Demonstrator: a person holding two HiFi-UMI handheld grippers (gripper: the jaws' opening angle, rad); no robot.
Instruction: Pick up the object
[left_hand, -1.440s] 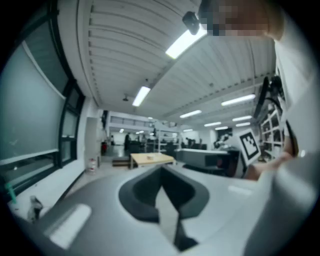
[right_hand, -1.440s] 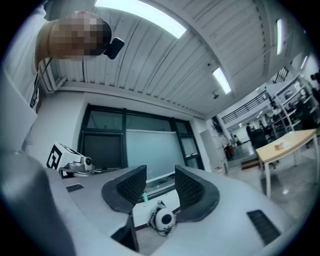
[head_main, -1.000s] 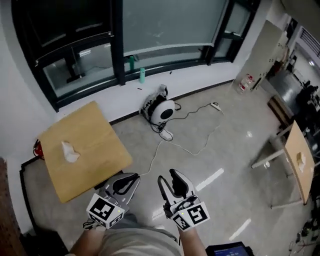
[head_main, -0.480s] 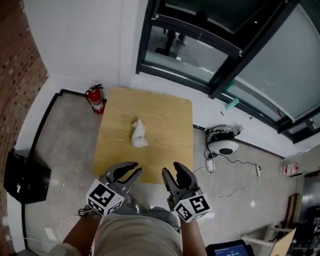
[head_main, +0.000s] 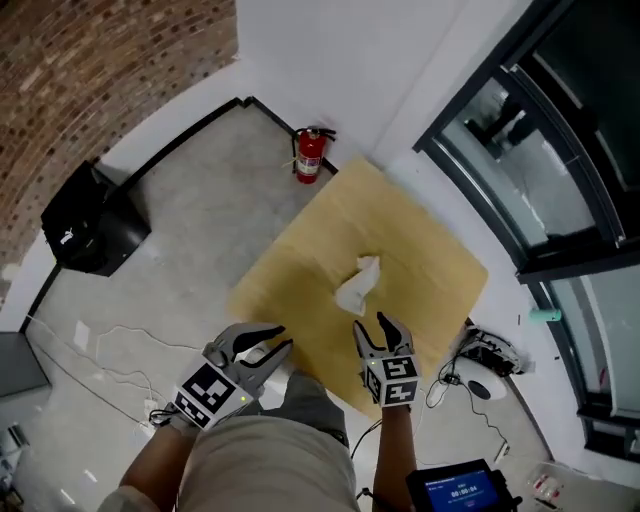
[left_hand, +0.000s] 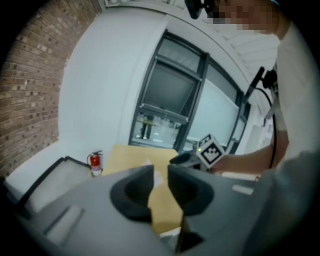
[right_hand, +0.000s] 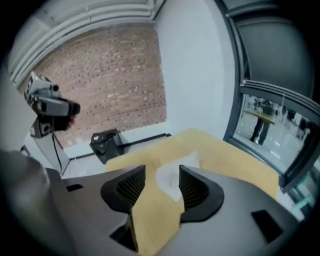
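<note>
Closer than a second ago, the bench (head_main: 300, 265) now lies under both grippers; left gripper (head_main: 272, 341) fingers (left_hand: 134, 192) are parting, empty; a crumpled white tissue (head_main: 358, 288), peaked and twisted, lies mid-bench; right gripper (head_main: 372, 324) fingers (right_hand: 131, 187) stand released, framing it untouched.

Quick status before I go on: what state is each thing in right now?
White crumpled wad: lying on the wooden table, not gripped.
Left gripper: jaws opening, nothing between them.
Right gripper: open, nothing gripped, pointing at the wad.
Fire extinguisher: upright on the floor by the wall.
</note>
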